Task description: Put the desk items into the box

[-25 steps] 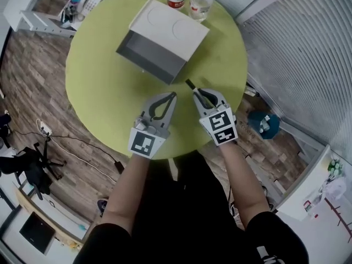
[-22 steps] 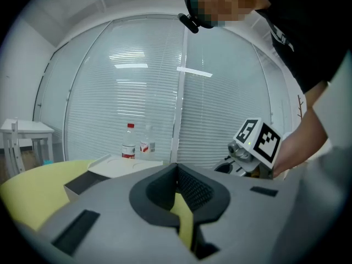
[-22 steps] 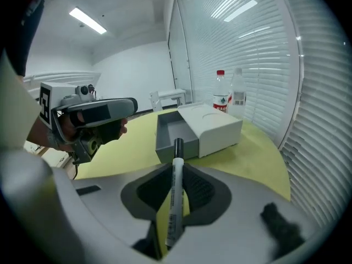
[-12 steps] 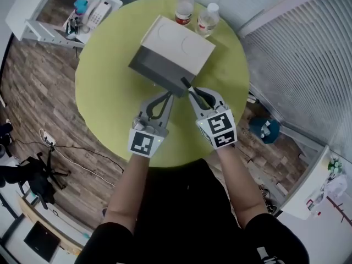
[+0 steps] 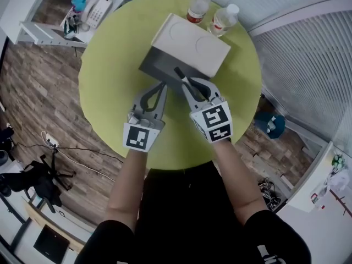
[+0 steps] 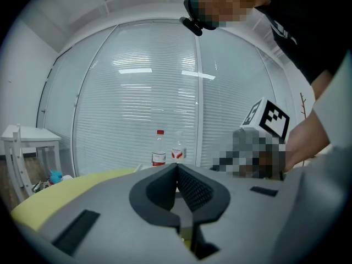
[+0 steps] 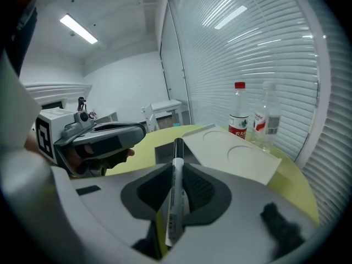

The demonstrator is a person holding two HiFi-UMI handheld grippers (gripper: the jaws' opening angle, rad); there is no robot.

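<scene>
Item count: one round yellow-green table (image 5: 107, 65), one white cardboard box with a dark grey interior (image 5: 192, 40), one white marker pen with a black cap (image 7: 175, 197), two plastic bottles, two grippers.

The box lies on its side on the table. Its open face is turned towards the person. The red-capped bottle (image 5: 199, 5) and the clear white-capped bottle (image 5: 224, 20) stand upright just behind the box, side by side.

Right gripper (image 5: 190, 83): jaws clamped on the marker pen. The barrel runs lengthwise between the pads. The black cap projects beyond the tips and points at the box's open face. No view settles whether the cap is inside the opening.

Left gripper (image 5: 163, 85): jaws pressed together, nothing between them. It is held beside the right gripper, near the front of the box.

View differences:
- The head view alone shows both grippers against the box and the whole table.
- The right gripper view alone shows the grip on the pen. It also shows the left gripper side-on.
- The left gripper view alone shows the tips of its own jaws meeting. It shows the two bottles.
</scene>
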